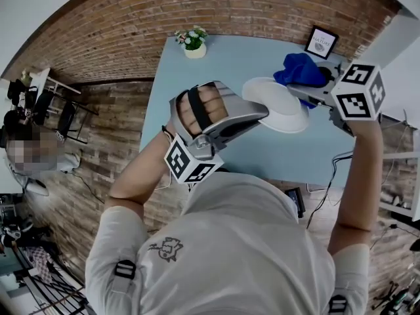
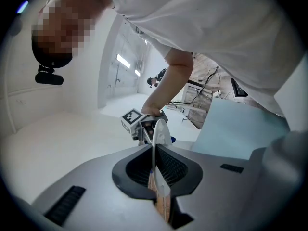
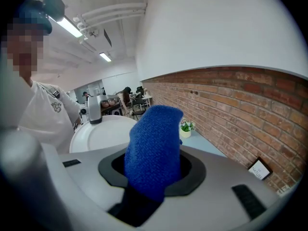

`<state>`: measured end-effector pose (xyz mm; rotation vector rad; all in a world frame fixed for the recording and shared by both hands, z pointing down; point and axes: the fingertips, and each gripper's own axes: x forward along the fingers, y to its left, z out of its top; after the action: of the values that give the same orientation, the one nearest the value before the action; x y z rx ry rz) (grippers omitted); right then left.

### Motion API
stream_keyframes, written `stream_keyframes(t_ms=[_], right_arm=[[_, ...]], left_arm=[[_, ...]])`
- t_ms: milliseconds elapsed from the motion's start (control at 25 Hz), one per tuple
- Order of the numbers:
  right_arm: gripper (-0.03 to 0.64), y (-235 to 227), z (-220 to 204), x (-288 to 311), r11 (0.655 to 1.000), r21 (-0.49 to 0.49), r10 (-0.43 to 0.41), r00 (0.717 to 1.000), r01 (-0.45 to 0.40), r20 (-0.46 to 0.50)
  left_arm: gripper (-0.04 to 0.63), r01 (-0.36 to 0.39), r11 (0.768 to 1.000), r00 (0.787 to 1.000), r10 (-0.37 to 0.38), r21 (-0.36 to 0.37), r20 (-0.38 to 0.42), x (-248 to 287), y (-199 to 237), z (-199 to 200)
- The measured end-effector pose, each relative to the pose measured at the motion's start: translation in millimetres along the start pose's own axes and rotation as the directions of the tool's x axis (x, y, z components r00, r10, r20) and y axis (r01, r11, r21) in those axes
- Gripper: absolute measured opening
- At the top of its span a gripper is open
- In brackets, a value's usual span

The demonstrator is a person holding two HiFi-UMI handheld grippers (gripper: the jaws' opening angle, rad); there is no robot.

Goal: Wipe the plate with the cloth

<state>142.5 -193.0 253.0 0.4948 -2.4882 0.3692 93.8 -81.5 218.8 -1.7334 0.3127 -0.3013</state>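
Observation:
A white plate hangs in the air above the pale blue table, tilted on edge. My left gripper is shut on its rim; in the left gripper view the plate shows edge-on between the jaws. A blue cloth is bunched at the plate's far right side, and my right gripper is shut on it. The right gripper view shows the cloth standing up out of the jaws, with the plate just beyond on the left and my left gripper at its far rim.
A small pot of flowers stands at the table's far left edge. A framed picture leans at the far right. A brick wall runs behind the table. Cables and a dark device lie on the wooden floor by my feet.

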Motion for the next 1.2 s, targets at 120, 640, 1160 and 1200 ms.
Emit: stream_keyframes(t_ms=[120,640,1160,1200], right_arm=[[0.141,3.0,14.6,12.7,0.998,0.003,0.055,0.998,-0.055,0.002],[0.141,108.4,67.7,-5.1,0.952,-0.159,0.282,0.952,-0.261,0.12],[0.141,62.9,22.8,-48.8,0.986,-0.037,0.164,0.976,-0.16,0.143],[0.142,52.3,19.2,-48.2,0.99,-0.014,0.143,0.98,-0.143,0.138]], left_arm=[[0.02,0.005,1.0,1.0,-0.005,0.022,0.021,0.7,-0.2,4.8],[0.018,-0.019,0.999,1.0,0.019,0.037,-0.01,-0.5,6.4,7.7],[0.018,-0.063,0.997,0.995,0.067,0.05,-0.077,-5.4,17.8,-14.5],[0.02,-0.064,0.997,0.995,0.067,0.049,-0.072,-5.4,18.5,-13.1]])
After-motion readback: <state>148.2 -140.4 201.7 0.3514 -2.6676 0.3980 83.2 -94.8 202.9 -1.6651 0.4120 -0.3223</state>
